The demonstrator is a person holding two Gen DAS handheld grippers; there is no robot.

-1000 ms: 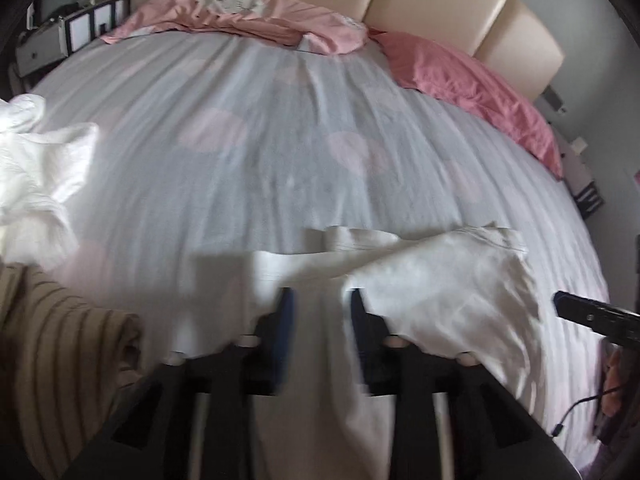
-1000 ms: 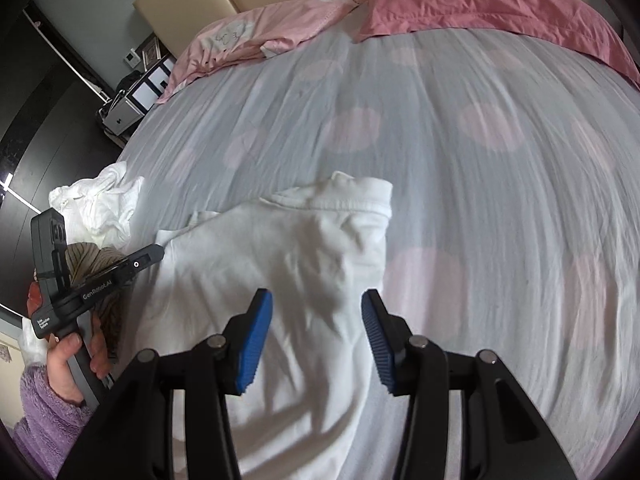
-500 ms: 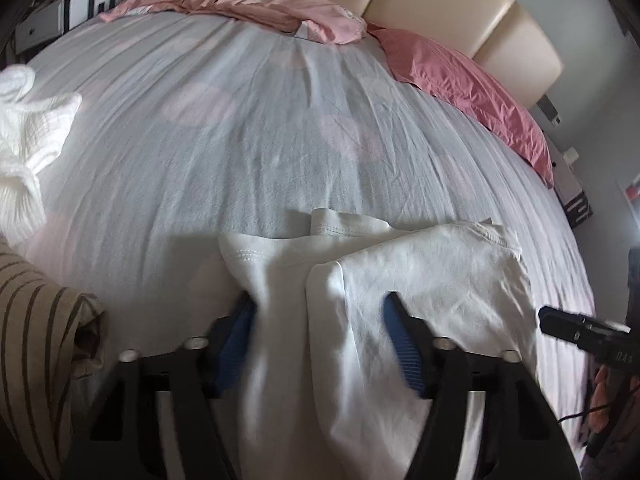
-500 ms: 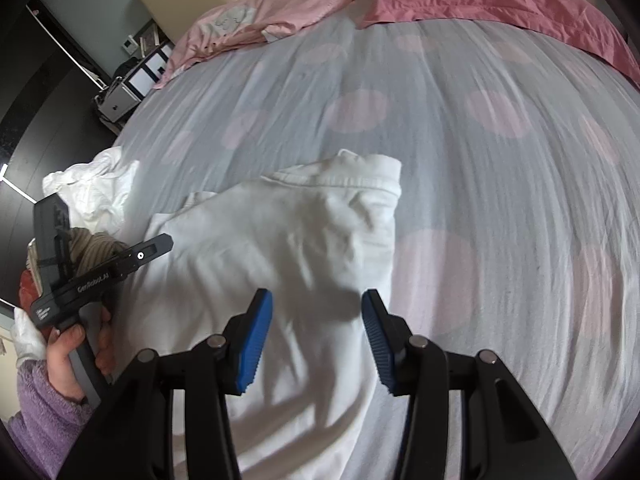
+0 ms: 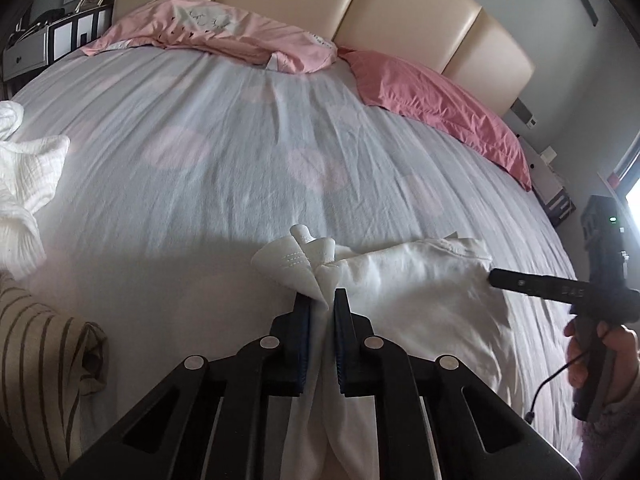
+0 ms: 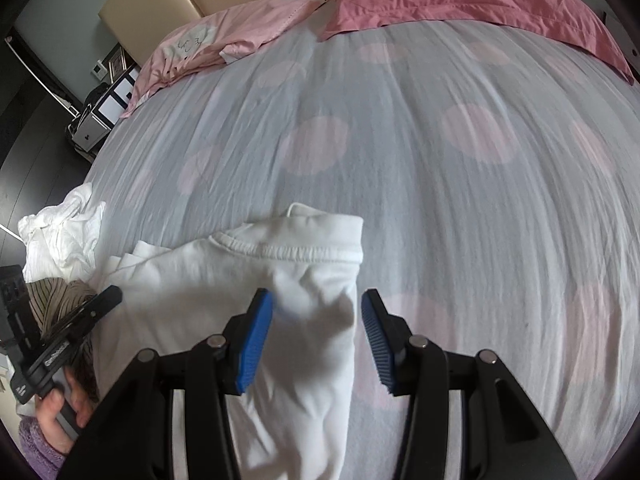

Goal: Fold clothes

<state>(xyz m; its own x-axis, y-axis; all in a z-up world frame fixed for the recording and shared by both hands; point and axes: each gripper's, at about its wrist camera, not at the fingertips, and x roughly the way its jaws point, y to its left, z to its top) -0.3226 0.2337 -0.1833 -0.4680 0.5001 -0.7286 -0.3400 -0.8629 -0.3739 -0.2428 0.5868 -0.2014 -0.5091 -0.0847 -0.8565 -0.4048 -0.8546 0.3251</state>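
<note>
A white garment [image 5: 420, 292] lies on the near part of the bed; in the right wrist view [image 6: 248, 280] it shows partly folded. My left gripper [image 5: 322, 300] is shut on a bunched edge of the white garment, which sticks out past the fingertips. It also shows in the right wrist view [image 6: 92, 308] at the garment's left side. My right gripper [image 6: 317, 308] is open, its blue pads straddling the garment's right edge just above it. It shows in the left wrist view [image 5: 560, 292] at the garment's right.
The bed sheet [image 6: 440, 160] is grey with pale pink dots. Pink pillows [image 5: 432, 96] lie at the headboard. A crumpled white cloth [image 5: 24, 176] and a striped beige garment [image 5: 44, 368] lie at the left. A bedside shelf [image 5: 44, 40] stands far left.
My left gripper opened wide around the garment's left edge, then shut on it and bunched the cloth. My right gripper stayed open over the right edge.
</note>
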